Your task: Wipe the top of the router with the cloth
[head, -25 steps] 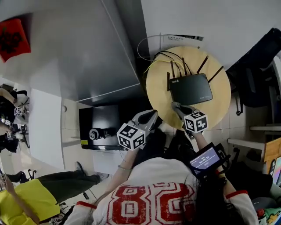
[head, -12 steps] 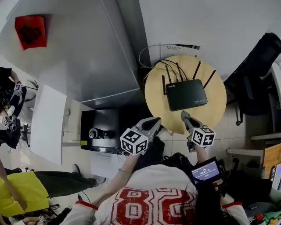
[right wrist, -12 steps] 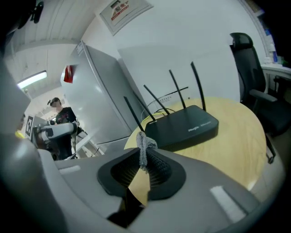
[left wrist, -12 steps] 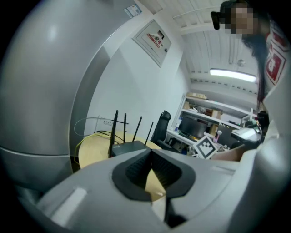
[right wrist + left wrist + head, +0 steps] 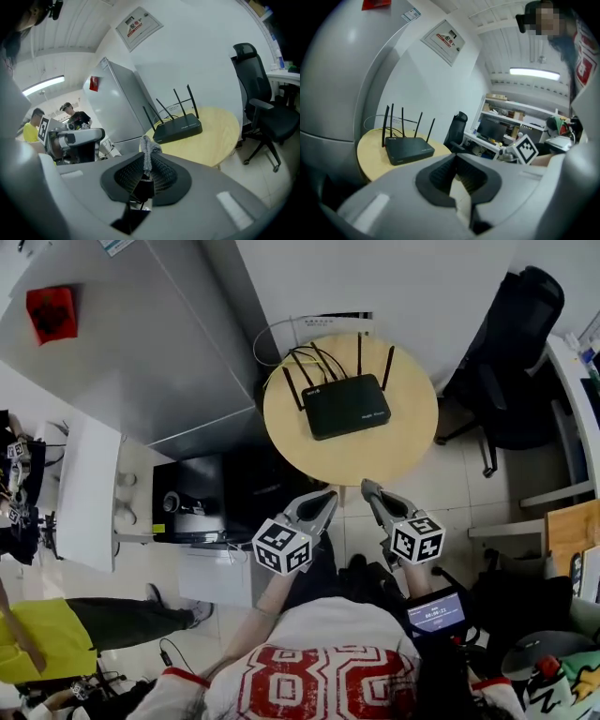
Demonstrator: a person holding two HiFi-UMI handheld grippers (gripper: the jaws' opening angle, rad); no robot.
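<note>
The black router (image 5: 347, 406) with several upright antennas lies flat on a round wooden table (image 5: 394, 451); it also shows in the left gripper view as the router (image 5: 408, 150) and in the right gripper view as the router (image 5: 178, 130). My right gripper (image 5: 146, 159) is shut on a grey cloth (image 5: 149, 146), a tuft of which sticks out past the pads. In the head view the right gripper (image 5: 369, 488) hovers just off the table's near edge. Beside it, the left gripper (image 5: 325, 501) is shut and holds nothing, as the left gripper (image 5: 456, 158) view confirms.
A black office chair (image 5: 511, 343) stands right of the table. A tall grey cabinet (image 5: 141, 343) rises at the left, with a black box (image 5: 202, 507) on the floor below it. Cables (image 5: 281, 334) trail behind the router. People stand at the far left (image 5: 19, 484).
Both grippers have drawn back from the table; the right one was over the near edge close to the router and now hangs off it. The head view has swung, shifting the table left.
</note>
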